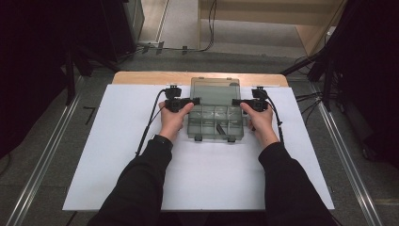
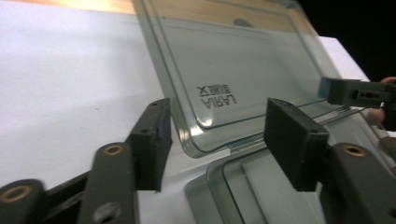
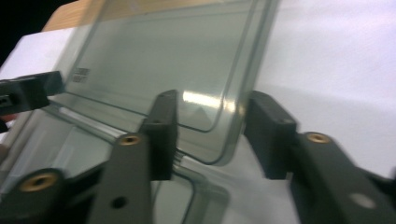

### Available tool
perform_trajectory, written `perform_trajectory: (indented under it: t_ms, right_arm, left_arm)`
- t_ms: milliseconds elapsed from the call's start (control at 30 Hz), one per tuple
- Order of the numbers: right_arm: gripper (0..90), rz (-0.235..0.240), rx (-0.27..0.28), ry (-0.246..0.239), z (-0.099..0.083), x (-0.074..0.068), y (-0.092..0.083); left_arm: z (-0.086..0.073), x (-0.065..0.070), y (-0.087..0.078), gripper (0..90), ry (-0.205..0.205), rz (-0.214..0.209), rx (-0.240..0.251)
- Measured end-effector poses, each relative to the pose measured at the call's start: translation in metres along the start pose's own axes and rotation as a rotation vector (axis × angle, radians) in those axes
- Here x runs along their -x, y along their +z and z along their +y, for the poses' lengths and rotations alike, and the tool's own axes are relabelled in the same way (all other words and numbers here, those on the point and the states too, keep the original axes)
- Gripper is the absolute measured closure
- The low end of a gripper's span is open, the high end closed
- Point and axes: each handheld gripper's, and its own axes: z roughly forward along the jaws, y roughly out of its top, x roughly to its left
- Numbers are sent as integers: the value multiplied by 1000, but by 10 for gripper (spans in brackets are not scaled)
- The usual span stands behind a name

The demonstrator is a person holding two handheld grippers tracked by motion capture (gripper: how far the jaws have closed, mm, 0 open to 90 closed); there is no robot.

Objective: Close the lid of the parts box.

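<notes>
A smoky clear plastic compartment box (image 1: 215, 123) lies on the white board, its lid (image 1: 215, 89) swung open toward the far side. My left gripper (image 1: 195, 100) is at the box's left side by the hinge. In the left gripper view its jaws (image 2: 217, 135) straddle the lid's (image 2: 243, 60) near corner with a gap left, open. My right gripper (image 1: 235, 101) mirrors it at the right side. In the right gripper view its jaws (image 3: 210, 133) stand around the lid's (image 3: 163, 60) other corner, open. A small dark item (image 1: 219, 128) lies in one compartment.
The white board (image 1: 117, 155) covers a wooden table (image 1: 141, 76) whose far edge shows. Cables trail from both grippers across the board. Dark stands and metal floor rails flank the table on both sides.
</notes>
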Motion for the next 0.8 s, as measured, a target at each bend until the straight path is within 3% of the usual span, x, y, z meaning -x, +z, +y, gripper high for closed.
perform_trajectory:
  t_ms: [167, 233, 300, 400, 633, 800]
  right_arm:
    - [633, 11, 29, -11, -1, 2, -4]
    - [673, 10, 45, -19, -2, 2, -7]
    - [719, 14, 64, -32, -1, 2, -11]
    - [747, -2, 70, -58, 0, 0, -15]
    - [777, -4, 76, -103, -2, -1, -20]
    - [811, -5, 80, -119, -4, 0, -22]
  left_arm:
    - [0, 2, 0, 483, 17, 26, 8]
    - [-1, 1, 0, 508, 9, 2, 10]
    - [0, 3, -2, 540, 37, 19, 18]
    - [0, 5, -3, 604, 62, 50, 22]
    - [-3, 5, -7, 702, 101, 67, 45]
    - [-5, 4, -7, 757, 102, 76, 54]
